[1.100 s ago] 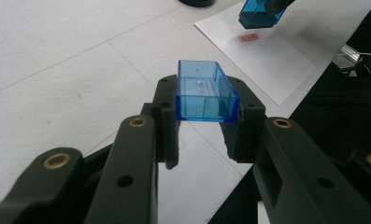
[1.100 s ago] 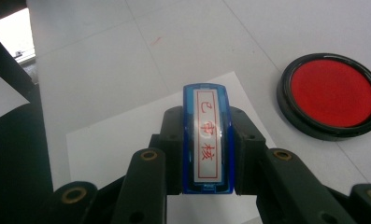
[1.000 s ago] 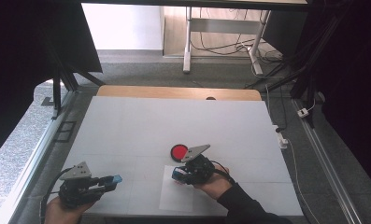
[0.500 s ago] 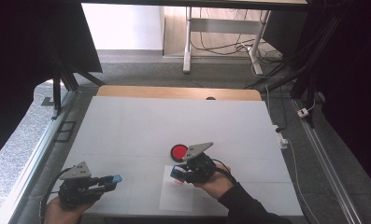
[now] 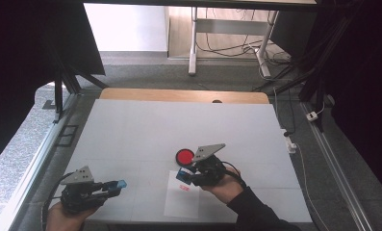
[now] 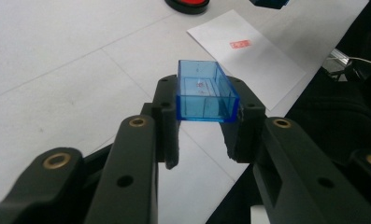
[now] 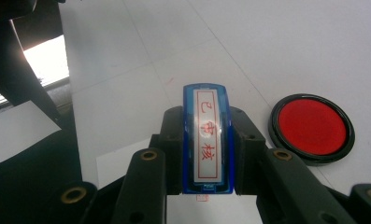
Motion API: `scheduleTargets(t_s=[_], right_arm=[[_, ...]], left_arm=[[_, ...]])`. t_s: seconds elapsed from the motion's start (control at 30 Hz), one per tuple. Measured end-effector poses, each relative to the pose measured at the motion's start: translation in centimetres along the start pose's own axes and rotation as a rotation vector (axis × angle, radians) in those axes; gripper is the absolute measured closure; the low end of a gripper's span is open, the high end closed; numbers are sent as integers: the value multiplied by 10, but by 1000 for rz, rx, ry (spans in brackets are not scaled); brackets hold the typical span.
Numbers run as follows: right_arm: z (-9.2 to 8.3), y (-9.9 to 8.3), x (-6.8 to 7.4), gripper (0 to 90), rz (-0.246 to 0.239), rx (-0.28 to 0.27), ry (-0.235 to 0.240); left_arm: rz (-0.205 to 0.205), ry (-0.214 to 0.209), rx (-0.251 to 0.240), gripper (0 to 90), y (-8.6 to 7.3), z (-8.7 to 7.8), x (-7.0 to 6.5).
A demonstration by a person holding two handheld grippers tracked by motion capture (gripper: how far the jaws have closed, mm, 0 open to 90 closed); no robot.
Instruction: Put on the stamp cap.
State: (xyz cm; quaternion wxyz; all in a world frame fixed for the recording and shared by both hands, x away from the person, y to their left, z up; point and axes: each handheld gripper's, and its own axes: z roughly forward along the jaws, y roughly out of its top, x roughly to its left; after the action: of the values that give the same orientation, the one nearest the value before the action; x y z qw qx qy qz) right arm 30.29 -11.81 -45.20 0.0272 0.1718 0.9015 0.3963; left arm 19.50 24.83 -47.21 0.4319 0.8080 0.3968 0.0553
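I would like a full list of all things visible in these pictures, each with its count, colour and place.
stamp: 1, blue body with a white face and red characters, clamped in the right tongs, face up toward that camera
stamp cap: 1, clear blue, clamped in the left tongs, above the table
ink pad: 1, red in a black round case, on the table just left of the right tongs
paper sheet: 1, white with a red stamp mark, near the table's front edge, under the right tongs
table: 1, white top with a wooden far edge
left tongs: 1, black, front left of the table
right tongs: 1, black, front centre of the table
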Motion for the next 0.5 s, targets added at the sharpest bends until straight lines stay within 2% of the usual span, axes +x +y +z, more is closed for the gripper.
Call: scheduleTargets(t_s=[0.3,0.5], right_arm=[[-7,5,4,709,-24,-27,19],[-13,8,3,709,-14,-51,18]], left_arm=[[14,-34,-8,686,6,0,-3],[29,-78,-15,686,12,4,-6]])
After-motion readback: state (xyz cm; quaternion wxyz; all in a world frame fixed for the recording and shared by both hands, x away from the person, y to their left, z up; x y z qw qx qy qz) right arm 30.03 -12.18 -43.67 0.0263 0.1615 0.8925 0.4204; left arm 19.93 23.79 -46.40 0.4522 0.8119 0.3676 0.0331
